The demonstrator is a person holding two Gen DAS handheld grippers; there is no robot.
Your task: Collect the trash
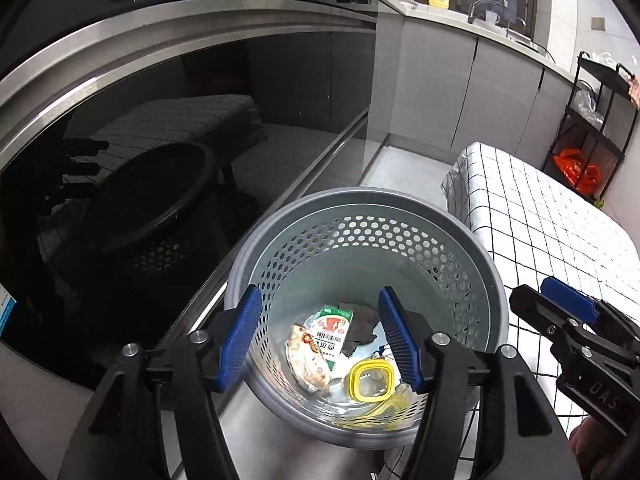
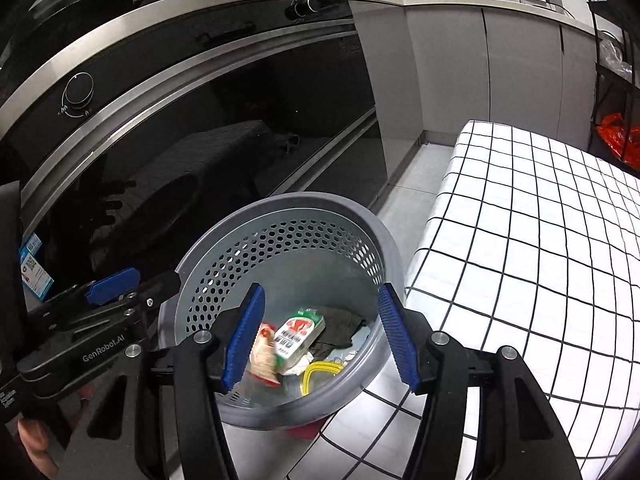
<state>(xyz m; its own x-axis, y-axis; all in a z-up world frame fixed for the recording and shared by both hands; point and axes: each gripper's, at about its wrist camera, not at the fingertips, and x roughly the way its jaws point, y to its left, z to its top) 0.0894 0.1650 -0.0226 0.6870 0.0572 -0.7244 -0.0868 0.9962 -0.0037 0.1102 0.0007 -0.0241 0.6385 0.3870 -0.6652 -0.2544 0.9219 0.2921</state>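
Observation:
A grey perforated trash basket (image 1: 400, 216) stands on the floor between the oven front and a checked table; it also shows in the right wrist view (image 2: 256, 240). Inside lie a green and white carton (image 1: 334, 330), a crumpled snack wrapper (image 1: 306, 360), a yellow-rimmed clear lid (image 1: 370, 380) and a dark rag (image 1: 362, 326). The carton (image 2: 298, 334), the lid (image 2: 320, 372) and the rag (image 2: 340, 326) also show in the right wrist view. My left gripper (image 1: 320, 338) is open and empty above the basket. My right gripper (image 2: 320, 334) is open and empty above it too.
A black glass oven front (image 1: 160, 160) stands close on the left. A table with a white checked cloth (image 2: 520, 240) is on the right. Grey cabinets (image 1: 460, 92) and a black rack with an orange bag (image 1: 580, 172) stand at the back.

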